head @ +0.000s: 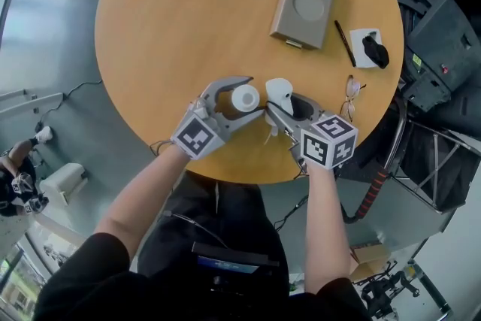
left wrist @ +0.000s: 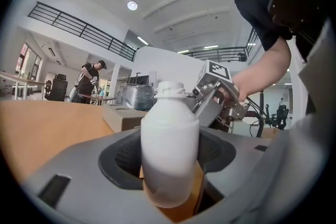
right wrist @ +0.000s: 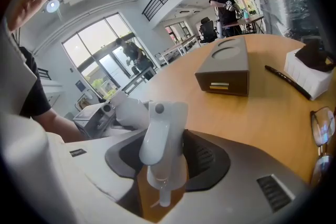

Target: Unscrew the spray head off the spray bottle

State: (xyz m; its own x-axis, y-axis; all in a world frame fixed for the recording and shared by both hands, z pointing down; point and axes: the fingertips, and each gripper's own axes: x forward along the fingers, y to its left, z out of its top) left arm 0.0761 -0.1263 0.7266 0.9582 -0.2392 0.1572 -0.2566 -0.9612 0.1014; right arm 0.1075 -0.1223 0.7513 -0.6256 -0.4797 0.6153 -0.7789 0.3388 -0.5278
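The left gripper (head: 239, 98) has its fingers (left wrist: 126, 157) clamped on the sides of the white spray bottle (left wrist: 170, 149). The bottle stands upright between them with its threaded neck bare. The right gripper (head: 285, 107) has its fingers (right wrist: 210, 160) closed on the white spray head (right wrist: 160, 139), which is off the bottle, with its short tube stub pointing down. In the head view the spray head lies just to the right of the bottle's open mouth, apart from it.

Both grippers work over the near part of the round wooden desk (head: 158, 26), close to its near edge, and the person's forearms cross that edge. The left half of the desk and the middle strip beyond the grippers lie bare.

The far right is more crowded. A brown box (head: 304, 2) with two round recesses stands there, with a black pen (head: 344, 43) to its right and a white block (head: 367, 47) bearing a black object by the right edge. A pair of glasses (head: 352, 95) lies near the right edge, just beyond the right gripper.
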